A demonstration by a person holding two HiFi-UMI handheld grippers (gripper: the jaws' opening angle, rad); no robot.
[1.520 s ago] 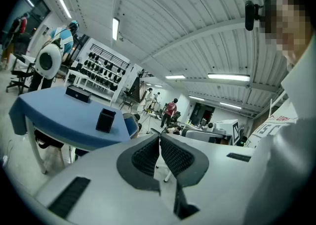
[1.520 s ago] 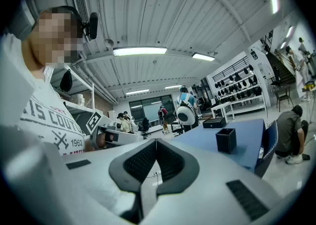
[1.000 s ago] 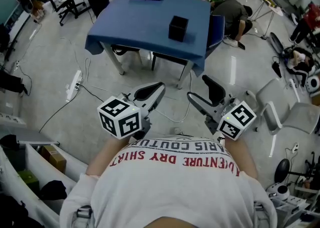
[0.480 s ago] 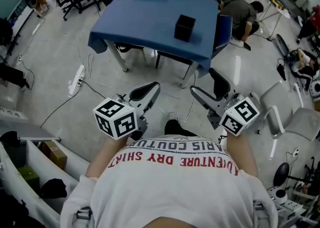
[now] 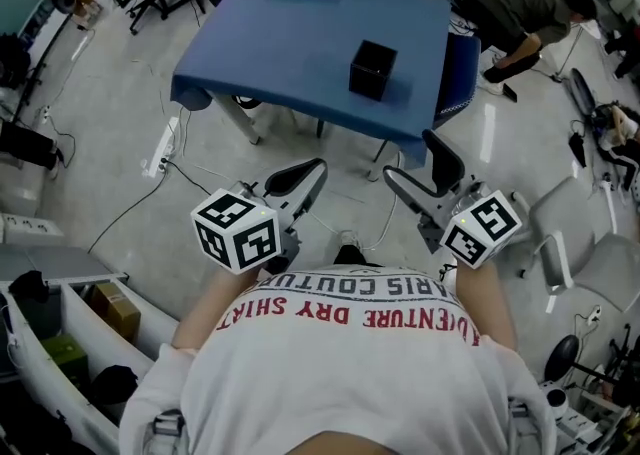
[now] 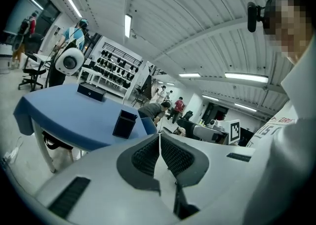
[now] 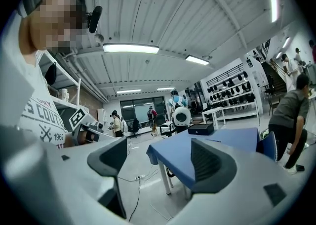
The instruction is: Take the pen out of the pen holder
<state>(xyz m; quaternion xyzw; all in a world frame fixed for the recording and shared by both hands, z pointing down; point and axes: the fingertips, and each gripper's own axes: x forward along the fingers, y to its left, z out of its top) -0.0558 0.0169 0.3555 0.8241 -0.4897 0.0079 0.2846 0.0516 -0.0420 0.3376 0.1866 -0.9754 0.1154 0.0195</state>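
So the pen holder (image 5: 372, 69) sits on the blue table (image 5: 280, 43), toward its 3 o'clock side, and I can't spot a pen in it from here. Compared to 1 second back the table looks a bit closer, so I'd say the person's walking up, holder at 12 o'clock from both tools. Left gripper (image 5: 292, 181): jaws pressed together, empty. Right gripper (image 5: 420, 168): jaws wide apart, nothing between. Both are well apart from the holder, so no grab yet.

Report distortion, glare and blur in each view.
Head view: sharp, evenly lit, edges bowed, a bright reflection on the floor right of the blue table. Left gripper view: strong fisheye, dark corners, ceiling lights blown out. Right gripper view: same fisheye, ceiling strips glaring.
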